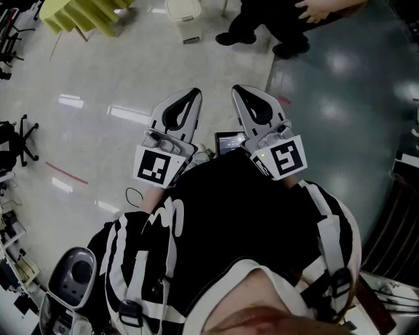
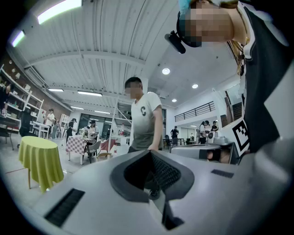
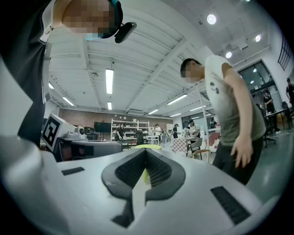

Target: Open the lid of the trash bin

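I held both grippers close to my chest, each with its jaws pressed together on nothing: left gripper (image 1: 194, 93), right gripper (image 1: 237, 89). The bin (image 1: 182, 10) stood on the floor well ahead, its lid seemingly down. It was almost in line with the left tips, so I judged that hand nearer.

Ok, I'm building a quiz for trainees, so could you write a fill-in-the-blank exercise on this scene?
The left gripper and the right gripper both have their jaws ___, with nothing between them.
The trash bin stands on the ___, touched by neither gripper.
The cloth over the table is ___.
Missing words: shut; floor; yellow.
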The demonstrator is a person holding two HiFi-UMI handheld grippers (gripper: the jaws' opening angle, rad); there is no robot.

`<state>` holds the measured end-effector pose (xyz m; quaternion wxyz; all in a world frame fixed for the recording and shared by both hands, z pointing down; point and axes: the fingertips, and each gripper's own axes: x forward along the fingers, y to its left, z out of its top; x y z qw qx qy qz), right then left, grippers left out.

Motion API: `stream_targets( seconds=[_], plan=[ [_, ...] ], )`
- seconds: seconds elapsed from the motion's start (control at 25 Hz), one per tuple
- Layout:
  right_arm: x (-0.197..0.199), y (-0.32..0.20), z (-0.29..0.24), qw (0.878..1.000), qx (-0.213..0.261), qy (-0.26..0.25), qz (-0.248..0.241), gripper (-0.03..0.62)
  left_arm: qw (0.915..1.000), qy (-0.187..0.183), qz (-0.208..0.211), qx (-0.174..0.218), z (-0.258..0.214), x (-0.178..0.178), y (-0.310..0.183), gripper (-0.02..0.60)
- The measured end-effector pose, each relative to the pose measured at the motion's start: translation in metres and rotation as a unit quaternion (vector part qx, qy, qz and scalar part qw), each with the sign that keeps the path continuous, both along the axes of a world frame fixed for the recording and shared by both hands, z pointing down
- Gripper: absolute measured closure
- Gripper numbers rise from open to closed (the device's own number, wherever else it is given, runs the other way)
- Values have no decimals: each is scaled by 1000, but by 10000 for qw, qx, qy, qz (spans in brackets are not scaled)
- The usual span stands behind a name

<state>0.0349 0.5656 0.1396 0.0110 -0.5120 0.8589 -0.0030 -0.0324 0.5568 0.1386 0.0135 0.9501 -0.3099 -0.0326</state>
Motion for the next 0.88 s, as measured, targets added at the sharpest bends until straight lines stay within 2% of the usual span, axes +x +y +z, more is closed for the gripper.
stream_targets(
  seconds=[0.32, 0.88],
  plan=[
    [4, 15, -4, 10000, 50, -34, -14, 585, 10000, -13, 61, 43, -4, 8, 18, 574],
    [-3, 16, -5, 10000, 25, -35, -49, 585, 10000, 33, 43, 58, -6, 3, 19, 574]
  ],
)
